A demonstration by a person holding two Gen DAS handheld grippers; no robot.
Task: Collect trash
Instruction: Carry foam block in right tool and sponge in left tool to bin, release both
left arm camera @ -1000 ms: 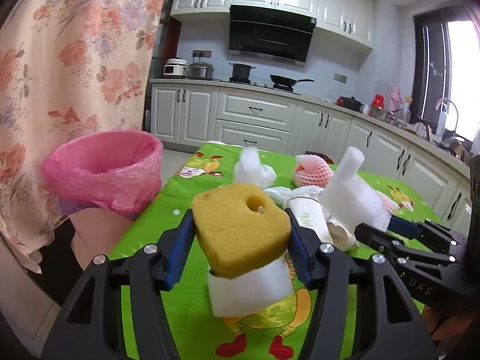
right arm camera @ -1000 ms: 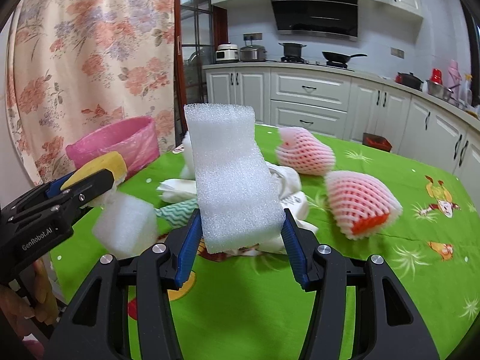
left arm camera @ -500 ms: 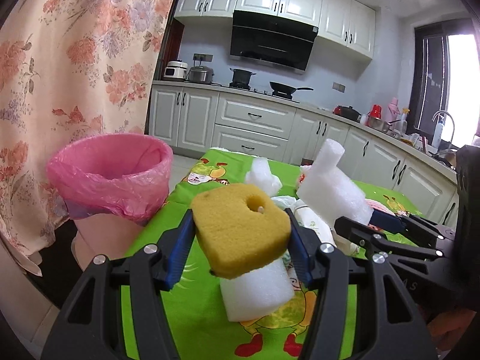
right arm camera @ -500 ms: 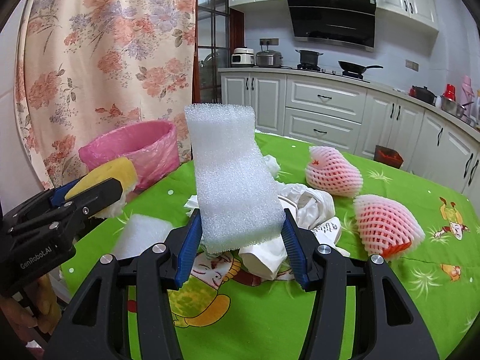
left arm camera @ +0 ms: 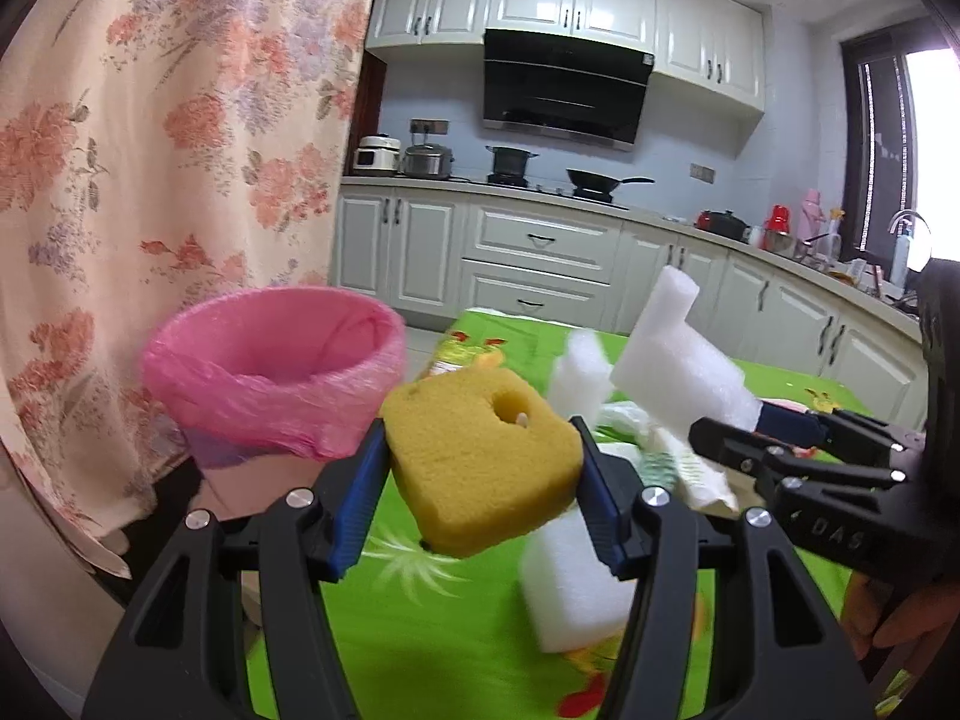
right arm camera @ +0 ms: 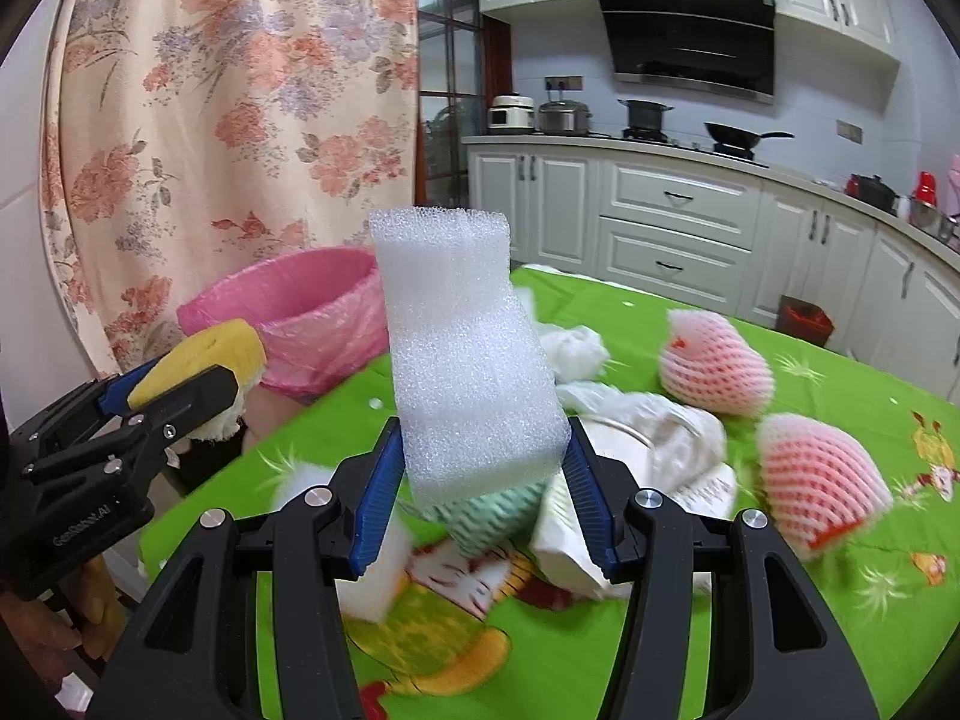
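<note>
My left gripper [left arm camera: 480, 474] clamps the yellow sponge [left arm camera: 480, 459] between half-open jaws, held high, I judge, to clear the rim of the pink-lined bin [left arm camera: 273, 372] just left of the table [left arm camera: 420, 648]. My right gripper [right arm camera: 480, 468] pinches a white foam block [right arm camera: 465, 354] upright the same way. More trash lies on the green cloth: a foam chunk [left arm camera: 573, 591], crumpled paper [right arm camera: 654, 426], two net sleeves [right arm camera: 711, 363]. The bin's inside is hidden, and motion blurs the near litter.

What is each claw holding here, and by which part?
Left claw grips the yellow sponge by its two side edges. Right claw grips the white foam block by its lower sides.
</note>
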